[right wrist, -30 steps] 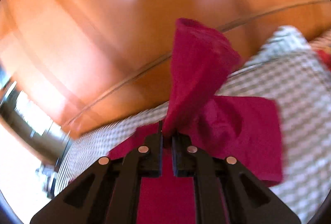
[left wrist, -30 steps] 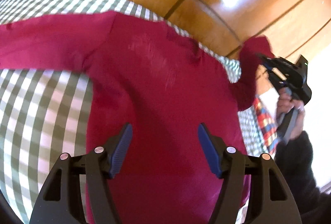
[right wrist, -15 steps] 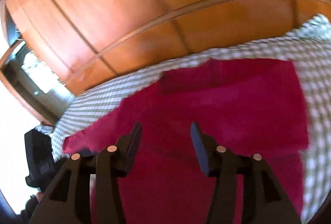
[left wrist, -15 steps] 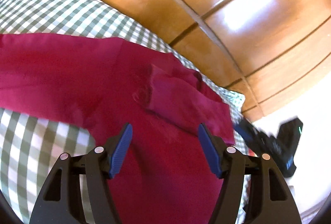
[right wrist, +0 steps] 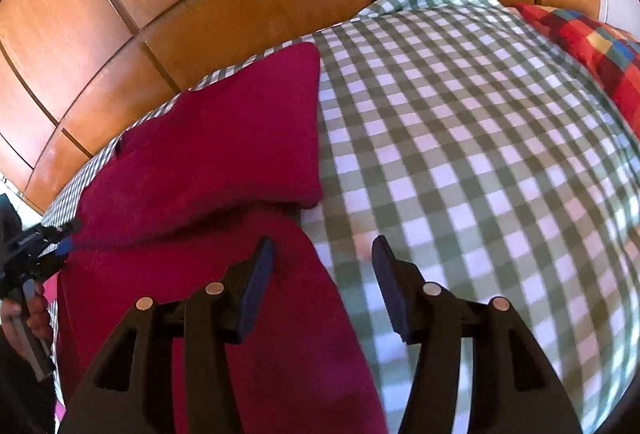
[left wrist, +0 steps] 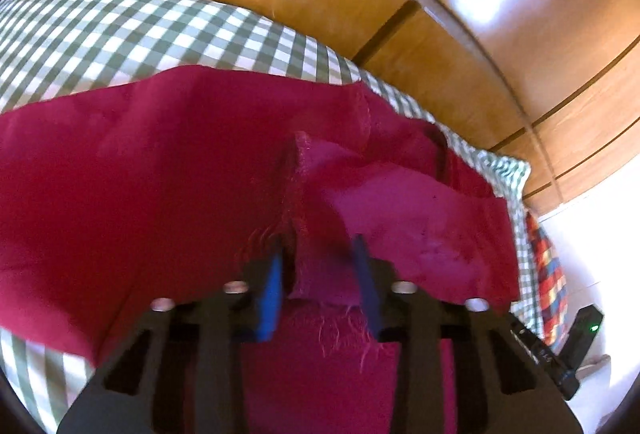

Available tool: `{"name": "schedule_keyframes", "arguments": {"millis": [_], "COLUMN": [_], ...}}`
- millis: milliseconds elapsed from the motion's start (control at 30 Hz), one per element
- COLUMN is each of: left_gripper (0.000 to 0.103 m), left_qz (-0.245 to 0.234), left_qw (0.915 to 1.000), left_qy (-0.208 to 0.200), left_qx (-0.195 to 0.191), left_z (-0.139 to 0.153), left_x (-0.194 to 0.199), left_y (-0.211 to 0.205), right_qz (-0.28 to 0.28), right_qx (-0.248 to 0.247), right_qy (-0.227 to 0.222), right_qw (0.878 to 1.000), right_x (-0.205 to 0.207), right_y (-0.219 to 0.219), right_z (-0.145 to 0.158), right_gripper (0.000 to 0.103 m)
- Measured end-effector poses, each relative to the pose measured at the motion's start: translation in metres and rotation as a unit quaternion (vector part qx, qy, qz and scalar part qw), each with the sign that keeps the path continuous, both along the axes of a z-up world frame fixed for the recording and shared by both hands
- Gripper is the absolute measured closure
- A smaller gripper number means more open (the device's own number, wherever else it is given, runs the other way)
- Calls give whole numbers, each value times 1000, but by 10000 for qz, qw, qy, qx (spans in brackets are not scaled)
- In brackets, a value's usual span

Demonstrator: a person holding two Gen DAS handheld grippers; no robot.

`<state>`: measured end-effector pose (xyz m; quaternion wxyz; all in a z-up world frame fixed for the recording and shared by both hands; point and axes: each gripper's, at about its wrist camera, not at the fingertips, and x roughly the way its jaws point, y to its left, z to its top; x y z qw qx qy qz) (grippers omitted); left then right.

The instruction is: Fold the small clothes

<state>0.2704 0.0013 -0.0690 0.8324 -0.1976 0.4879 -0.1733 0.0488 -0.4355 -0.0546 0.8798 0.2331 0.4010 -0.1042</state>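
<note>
A: Location of the garment?

B: The crimson garment (left wrist: 160, 185) lies spread on the green-checked bed cover (right wrist: 460, 153), one sleeve folded across its body.

A: Left gripper (left wrist: 318, 274)?

B: Its fingers have just been closing, with a raised fold of the garment between them.

A: Right gripper (right wrist: 322, 274)?

B: Fingers apart, holding nothing, over the garment's right edge.

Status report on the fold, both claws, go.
Left claw just closing, red cloth bunched between its pads. Right claw open, just widened, straddling the red garment edge on checked cover. Nothing in the way.
</note>
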Motion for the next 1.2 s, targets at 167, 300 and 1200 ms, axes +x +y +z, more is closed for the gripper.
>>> {"name": "schedule_keyframes", "arguments": {"millis": [167,300,1200], "left_gripper": [94,94,91], "left_qz": [143,390,888], "left_qw": [9971,9931,9926], "left_qy": [-707,-1083,-587], "left_qx": [-251,-232,584], "left_z": [39,58,27], "left_x": [-9,-22,-96], "left_y": [8,33,98], "right_qz": [-308,-552,304], "right_qx": [46,-21,-1454], "right_qy": [-251,-493,493], "right_qw": [9992,9973,9877], "right_x": [17,15,111], "right_y": [-3,-7,59], "right_z": [9,11,5], "right_gripper": [49,46,17]}}
